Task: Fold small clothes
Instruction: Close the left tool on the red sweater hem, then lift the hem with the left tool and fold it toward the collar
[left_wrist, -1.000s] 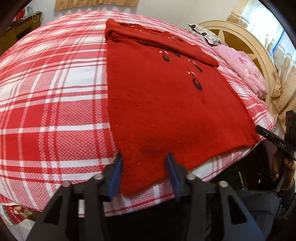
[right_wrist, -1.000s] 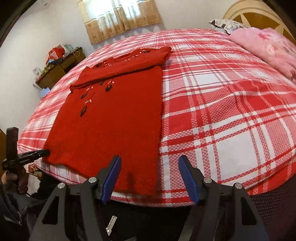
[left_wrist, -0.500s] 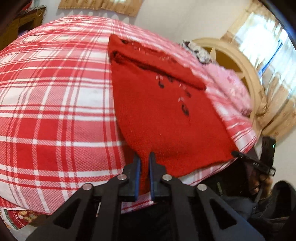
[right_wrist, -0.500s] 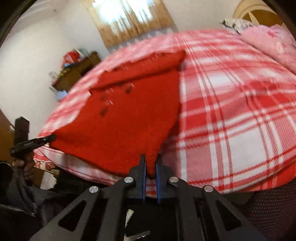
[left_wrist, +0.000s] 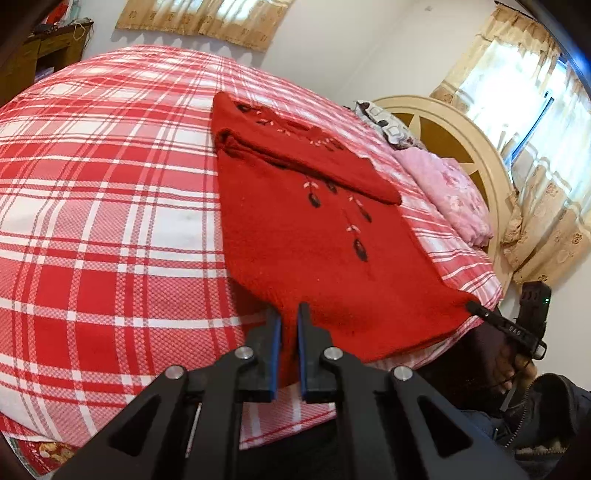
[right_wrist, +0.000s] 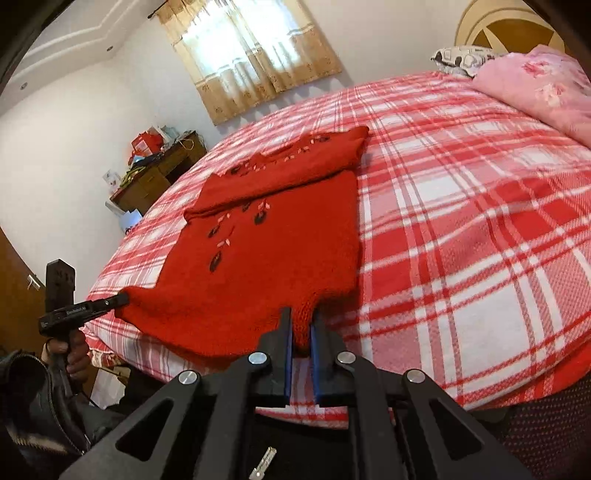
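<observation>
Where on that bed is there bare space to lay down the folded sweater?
The widest bare stretch of checked bedspread lies between the red sweater and the pink quilt. Another open patch runs from the sweater's other side toward the wooden desk. The near edge is crowded: the left gripper and right gripper each pinch a sweater corner.

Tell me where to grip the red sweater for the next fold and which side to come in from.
Grip the red sweater at its two bottom hem corners, coming in from the near edge of the bed. The hem lies along that edge, and the sleeves are already folded across the far end. The left gripper and right gripper are each shut on one corner, so it probably folds away from the person.
</observation>
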